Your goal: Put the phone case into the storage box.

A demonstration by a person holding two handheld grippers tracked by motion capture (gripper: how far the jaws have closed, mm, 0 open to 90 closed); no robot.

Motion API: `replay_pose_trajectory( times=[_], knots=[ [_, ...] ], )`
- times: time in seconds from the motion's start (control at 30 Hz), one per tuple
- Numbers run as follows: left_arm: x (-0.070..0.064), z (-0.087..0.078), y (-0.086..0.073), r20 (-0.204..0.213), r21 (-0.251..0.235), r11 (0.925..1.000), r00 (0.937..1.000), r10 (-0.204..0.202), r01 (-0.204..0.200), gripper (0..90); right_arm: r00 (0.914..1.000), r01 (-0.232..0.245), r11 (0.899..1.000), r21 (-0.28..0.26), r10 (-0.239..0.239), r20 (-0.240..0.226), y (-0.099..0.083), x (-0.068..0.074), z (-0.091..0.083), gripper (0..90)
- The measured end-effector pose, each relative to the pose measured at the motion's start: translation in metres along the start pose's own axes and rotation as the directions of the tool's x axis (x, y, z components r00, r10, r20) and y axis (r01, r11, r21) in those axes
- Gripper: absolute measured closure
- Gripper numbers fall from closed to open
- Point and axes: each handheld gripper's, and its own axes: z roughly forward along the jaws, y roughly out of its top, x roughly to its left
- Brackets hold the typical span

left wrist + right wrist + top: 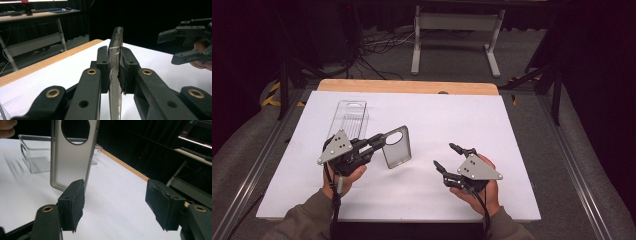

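A grey phone case [398, 150] with a round camera hole is held upright above the white table [437, 120]. My left gripper [383, 138] is shut on its near edge. In the left gripper view the case [116, 40] stands edge-on, clamped between the two pads of my left gripper [115, 58]. My right gripper [444, 155] is open, with nothing between its jaws, a short way right of the case. In the right gripper view the case [71, 157] hangs just beyond the left pad [72, 200] of the right gripper [117, 202]; whether they touch is unclear.
A clear plastic tray [350, 117] lies on the table at the back left, behind the case, and shows in the right gripper view as the clear tray [35, 153]. A wooden strip [407, 86] runs along the table's far edge. A metal stand [457, 35] is on the floor beyond.
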Motion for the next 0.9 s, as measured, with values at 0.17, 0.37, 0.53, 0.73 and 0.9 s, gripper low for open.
replay_pose_trajectory(
  times=[0.17,0.37,0.53,0.73,0.9],
  knots=[
    [0.001,-0.003,0.001,-0.002,-0.006,1.0,1.0,0.006,-0.006,80.0,0.9999,0.009,1.0,0.006,-0.009,0.008,-0.006,0.0,-0.003,28.7],
    [0.001,-0.005,0.002,-0.007,-0.015,0.9998,0.9999,0.011,-0.011,80.1,0.9998,0.017,1.0,0.013,-0.017,0.008,-0.011,0.003,-0.004,25.8],
    [0.002,-0.008,0.005,-0.009,-0.009,0.9998,0.9998,0.02,-0.02,80.0,0.9998,0.016,1.0,0.014,-0.016,0.014,-0.015,0.005,-0.006,23.8],
    [0.003,-0.01,0.006,-0.01,-0.012,0.9995,0.9996,0.028,-0.028,80.0,0.9996,0.024,1.0,0.01,-0.024,0.016,-0.02,0.01,-0.01,21.8],
    [0.003,-0.011,0.008,-0.007,-0.017,0.9992,0.9993,0.037,-0.037,80.0,0.9997,0.022,0.999,0.025,-0.022,0.008,-0.025,0.014,-0.009,21.3]
  ],
)
